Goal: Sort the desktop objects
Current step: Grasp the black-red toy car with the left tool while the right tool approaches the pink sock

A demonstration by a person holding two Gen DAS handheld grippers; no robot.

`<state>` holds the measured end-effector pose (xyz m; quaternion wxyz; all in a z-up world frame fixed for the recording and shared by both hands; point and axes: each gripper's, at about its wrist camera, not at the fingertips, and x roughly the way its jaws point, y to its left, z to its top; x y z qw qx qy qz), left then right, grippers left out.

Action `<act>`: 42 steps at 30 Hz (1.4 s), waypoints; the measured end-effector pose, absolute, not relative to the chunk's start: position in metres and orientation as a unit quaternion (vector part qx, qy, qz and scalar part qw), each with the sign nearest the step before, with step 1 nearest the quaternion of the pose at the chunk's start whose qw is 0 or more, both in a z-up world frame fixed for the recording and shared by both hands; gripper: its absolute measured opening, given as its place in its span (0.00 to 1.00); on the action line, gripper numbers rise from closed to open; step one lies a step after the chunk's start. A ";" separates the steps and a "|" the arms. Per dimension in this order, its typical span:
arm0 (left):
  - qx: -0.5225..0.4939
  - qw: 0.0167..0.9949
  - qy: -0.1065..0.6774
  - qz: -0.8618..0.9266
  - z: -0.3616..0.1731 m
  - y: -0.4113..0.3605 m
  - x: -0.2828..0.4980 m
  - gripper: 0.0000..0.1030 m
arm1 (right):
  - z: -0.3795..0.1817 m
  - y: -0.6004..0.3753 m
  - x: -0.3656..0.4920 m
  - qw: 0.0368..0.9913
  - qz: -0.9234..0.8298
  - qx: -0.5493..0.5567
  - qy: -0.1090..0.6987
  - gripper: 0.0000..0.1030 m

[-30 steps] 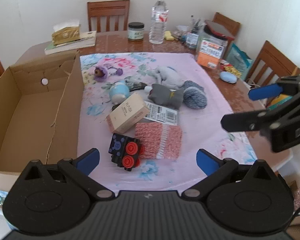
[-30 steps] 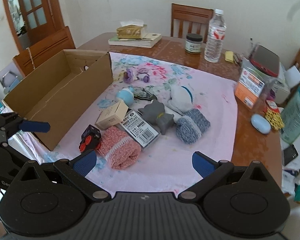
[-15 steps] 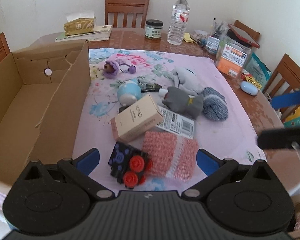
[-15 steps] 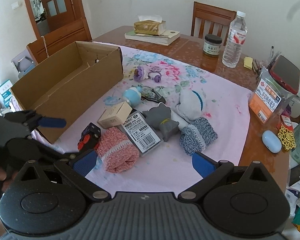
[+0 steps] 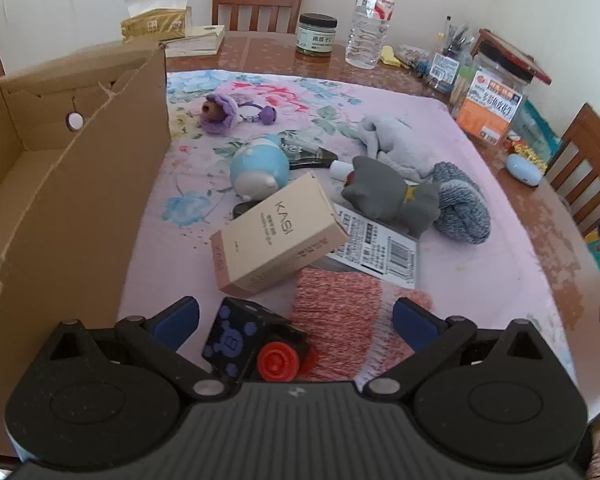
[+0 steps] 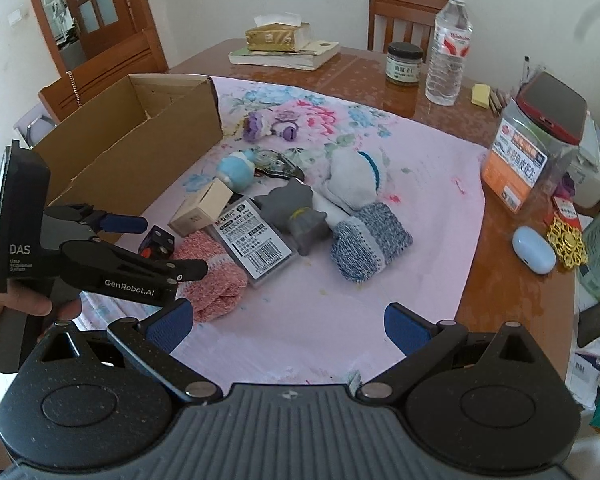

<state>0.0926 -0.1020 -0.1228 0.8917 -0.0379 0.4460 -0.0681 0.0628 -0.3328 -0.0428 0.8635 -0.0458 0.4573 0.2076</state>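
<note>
- Cardboard box [image 5: 79, 184], open-topped, sits at the left on a pink floral cloth [image 5: 480, 280] spread over a wooden table [image 6: 512, 280].
- Left gripper [image 5: 295, 316] has its blue-tipped jaws spread wide and grips nothing; a black toy with red wheels [image 5: 255, 344] lies between them on the cloth, and I cannot tell if either jaw touches it.
- Just right of that toy lies a pink knitted cloth [image 5: 340, 320], with a beige carton [image 5: 275, 236] just beyond both, resting partly on a barcoded packet [image 5: 380, 252].
- Farther off lie a grey cat toy [image 5: 392, 200], a blue-grey knitted sock [image 5: 460, 208], a white sock [image 6: 352, 180], a blue round toy [image 5: 259, 166] and a purple plush keyring [image 5: 223, 114].
- Right gripper [image 6: 285, 320] also gapes wide and empty, hovering over bare cloth at the near edge, well right of the left gripper.
- A person's hand [image 6: 19, 304] holds the left gripper's handle in the right wrist view.
</note>
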 end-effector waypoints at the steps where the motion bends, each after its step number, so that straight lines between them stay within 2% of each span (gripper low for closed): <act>1: -0.040 0.891 0.446 -0.072 -0.122 -0.102 0.092 0.99 | -0.043 -0.334 0.063 0.864 0.207 -0.046 0.458 1.00; 24: 0.003 0.891 0.446 -0.086 -0.114 -0.101 0.056 0.99 | -0.042 -0.319 0.068 0.859 0.234 -0.060 0.452 1.00; 29: 0.019 0.891 0.445 -0.086 -0.114 -0.099 0.053 0.93 | -0.042 -0.316 0.068 0.858 0.233 -0.068 0.452 1.00; 31: 0.026 0.891 0.446 -0.087 -0.115 -0.098 0.051 0.82 | -0.042 -0.316 0.068 0.859 0.233 -0.069 0.451 1.00; 34: 0.026 0.887 0.453 -0.084 -0.118 -0.093 0.050 0.70 | -0.042 -0.316 0.068 0.859 0.232 -0.068 0.452 1.00; 42: 0.014 0.889 0.451 -0.080 -0.125 -0.085 0.050 0.67 | -0.045 -0.311 0.071 0.856 0.236 -0.072 0.455 1.00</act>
